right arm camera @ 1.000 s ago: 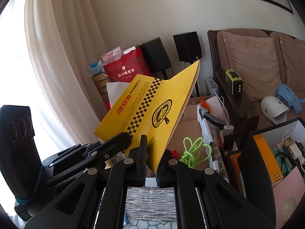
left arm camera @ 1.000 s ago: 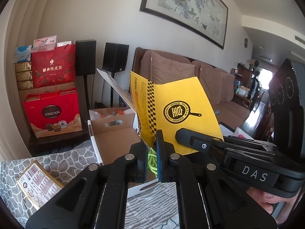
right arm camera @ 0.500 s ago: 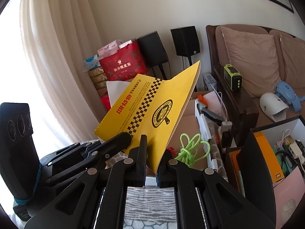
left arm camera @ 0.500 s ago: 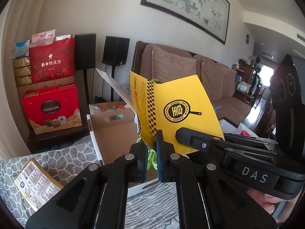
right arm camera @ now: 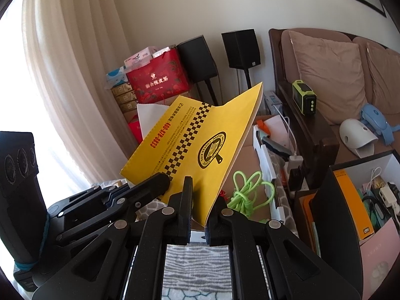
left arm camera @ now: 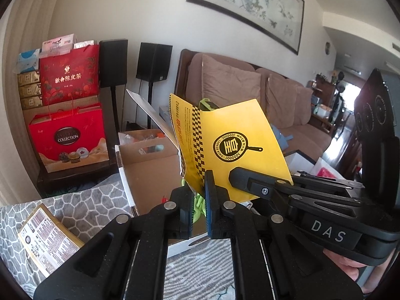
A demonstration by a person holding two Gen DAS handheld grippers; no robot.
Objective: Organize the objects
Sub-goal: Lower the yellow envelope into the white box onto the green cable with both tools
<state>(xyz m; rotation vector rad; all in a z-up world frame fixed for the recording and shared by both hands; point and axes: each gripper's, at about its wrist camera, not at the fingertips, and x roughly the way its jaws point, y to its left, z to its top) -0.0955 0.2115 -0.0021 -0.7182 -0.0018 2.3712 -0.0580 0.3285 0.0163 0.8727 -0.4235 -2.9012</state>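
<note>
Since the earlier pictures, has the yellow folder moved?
No. The yellow folder, pinched by both grippers, keeps its place against the open cardboard box and green cord below it.

Glossy yellow paper envelope (left arm camera: 235, 145); matt brown cardboard box (left arm camera: 147, 170).

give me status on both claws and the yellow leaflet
Left claw and right claw both shut on the yellow leaflet, held up over the open box. Green cord lies in the box. Nothing blocking.
</note>
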